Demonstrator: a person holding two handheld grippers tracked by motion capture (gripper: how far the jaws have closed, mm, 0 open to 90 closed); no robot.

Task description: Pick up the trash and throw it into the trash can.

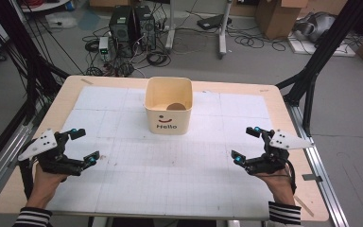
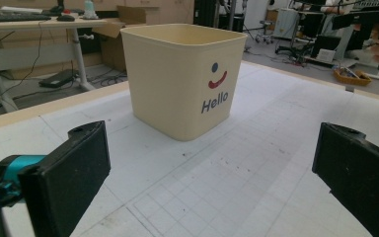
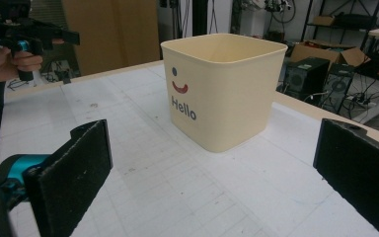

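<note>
Left gripper (image 1: 84, 144) hovers low over the near left part of the table, its two black jaws spread wide apart with nothing between them; the grey three-cornered plate (image 1: 37, 145) sits on top of it and the person's left hand (image 1: 47, 182) grips it from behind. Right gripper (image 1: 246, 144) mirrors it on the near right side, jaws likewise wide apart and empty, held by the right hand (image 1: 276, 187), with a striped sleeve (image 1: 284, 213) at the wrist.

Under both grippers lies a white gridded mat (image 1: 170, 179) that covers most of the wooden table (image 1: 64, 97). In each gripper view the bare mat shows in the gap between the jaws.

Ahead of both grippers, well apart from either and roughly midway between them, stands a cream square tub (image 1: 168, 120), upright on the mat. Its front wall carries a dot, a red smile and the word "Hello" (image 2: 214, 102). From the left gripper the tub sits ahead and to its right; from the right gripper, ahead and to its left (image 3: 227, 89). Inside the tub, on its floor, a round brown thing (image 1: 176, 106) rests toward the back; what it is cannot be told.

Beyond the table's far edge, computer towers (image 1: 132, 26) stand on the floor among tangled cables (image 1: 158, 59), with cardboard boxes (image 1: 276, 16) farther off.
</note>
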